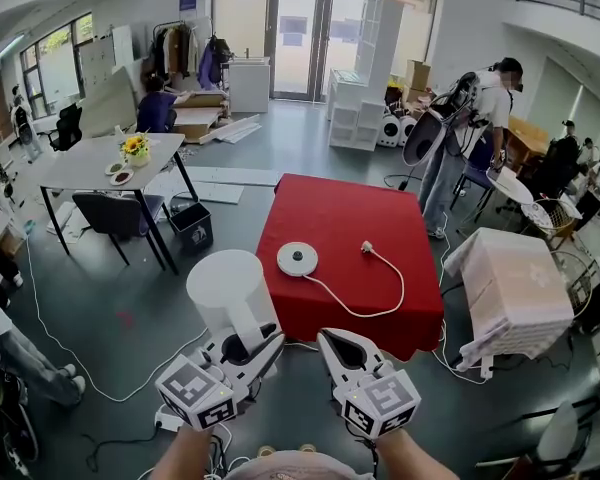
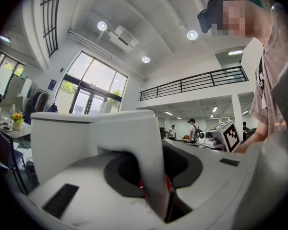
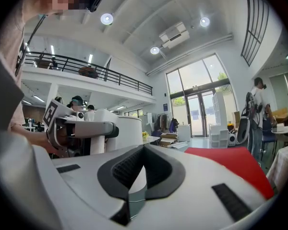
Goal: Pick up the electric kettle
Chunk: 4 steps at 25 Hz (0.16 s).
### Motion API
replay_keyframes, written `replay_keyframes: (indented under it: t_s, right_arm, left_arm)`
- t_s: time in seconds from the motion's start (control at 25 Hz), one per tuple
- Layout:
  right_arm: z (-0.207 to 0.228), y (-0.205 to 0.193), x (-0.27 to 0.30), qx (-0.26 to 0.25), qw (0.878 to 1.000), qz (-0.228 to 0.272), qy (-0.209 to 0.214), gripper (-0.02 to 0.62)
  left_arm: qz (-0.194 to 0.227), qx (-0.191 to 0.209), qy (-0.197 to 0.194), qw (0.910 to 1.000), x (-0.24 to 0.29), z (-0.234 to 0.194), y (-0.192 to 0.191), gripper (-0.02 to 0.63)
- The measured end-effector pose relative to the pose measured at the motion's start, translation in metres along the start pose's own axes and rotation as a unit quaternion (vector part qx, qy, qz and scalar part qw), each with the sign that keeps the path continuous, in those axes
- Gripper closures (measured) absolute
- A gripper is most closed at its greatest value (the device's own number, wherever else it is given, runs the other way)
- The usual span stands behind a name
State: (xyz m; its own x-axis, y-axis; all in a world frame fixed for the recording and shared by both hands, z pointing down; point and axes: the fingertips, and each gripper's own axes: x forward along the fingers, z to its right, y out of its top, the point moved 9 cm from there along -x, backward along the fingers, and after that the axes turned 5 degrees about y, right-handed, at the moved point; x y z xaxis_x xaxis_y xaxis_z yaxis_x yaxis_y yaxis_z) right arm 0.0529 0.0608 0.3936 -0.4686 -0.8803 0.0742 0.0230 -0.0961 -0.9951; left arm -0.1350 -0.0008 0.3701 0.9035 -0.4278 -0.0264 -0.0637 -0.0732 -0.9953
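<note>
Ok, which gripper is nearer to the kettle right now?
Left. The left gripper is clamped on the handle of the kettle; the right gripper sits beside it on its right, not touching.

The left tongs [image 2: 151, 176] grip the white handle [image 2: 137, 143] of the electric kettle [image 2: 62, 143], one jaw on either side, pads pressing on it. The kettle's body rises just left of the handle. At the far left, yellow flowers [image 2: 17, 118] stand on a worktop [image 2: 19, 131].
</note>
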Motion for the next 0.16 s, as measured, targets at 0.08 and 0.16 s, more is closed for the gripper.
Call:
replay_keyframes:
  t_s: [0.08,0.16]
  right_arm:
    - [0.0005,-0.0011,-0.0013,0.000,1.000,0.000,0.001,0.591]
    - [0.0012,-0.0031,-0.0030,0.000,1.000,0.000,0.001,0.591]
  left_arm:
    - [0.000,0.000,0.000,1.0000,0.0004,0.0014,-0.0009,0.517]
    - [0.000,-0.001,-0.001,1.0000,0.0009,0.0033,-0.0025,0.517]
